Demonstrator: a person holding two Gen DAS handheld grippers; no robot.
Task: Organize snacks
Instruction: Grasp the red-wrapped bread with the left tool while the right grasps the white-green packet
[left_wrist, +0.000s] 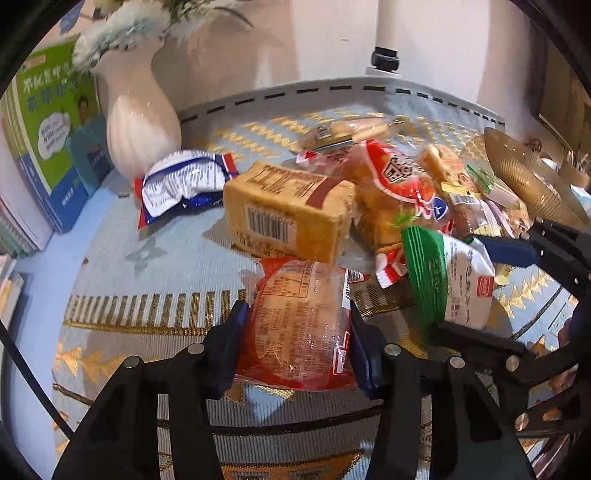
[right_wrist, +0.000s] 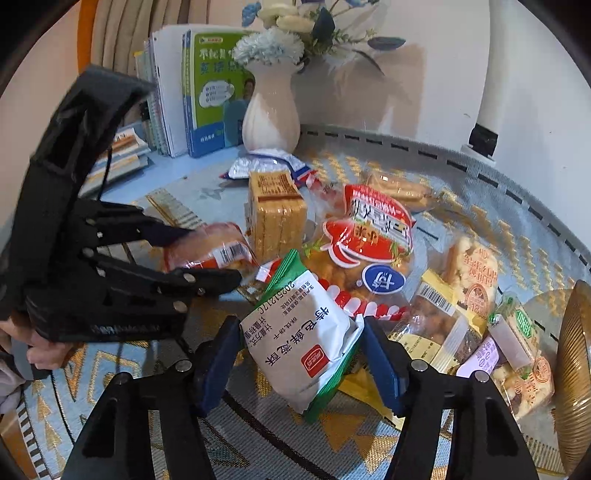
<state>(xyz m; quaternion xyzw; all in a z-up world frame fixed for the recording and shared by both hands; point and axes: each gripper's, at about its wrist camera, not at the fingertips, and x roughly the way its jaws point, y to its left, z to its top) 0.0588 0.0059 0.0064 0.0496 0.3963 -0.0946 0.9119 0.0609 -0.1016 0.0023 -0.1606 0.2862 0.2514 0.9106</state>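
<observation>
Your left gripper (left_wrist: 295, 332) clamps a clear red-edged bun packet (left_wrist: 299, 325) just before the tan cracker block (left_wrist: 288, 210). Your right gripper (right_wrist: 299, 354) pinches a white-and-green pouch (right_wrist: 306, 339) beside that block; squeeze harder and either snack could crush.

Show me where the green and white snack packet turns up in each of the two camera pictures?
Left wrist view: the green and white packet sits right of centre, held by the right gripper.
Right wrist view: the same packet is at bottom centre, between that gripper's blue fingers.
Shared landmark: the white vase at the back.
</observation>
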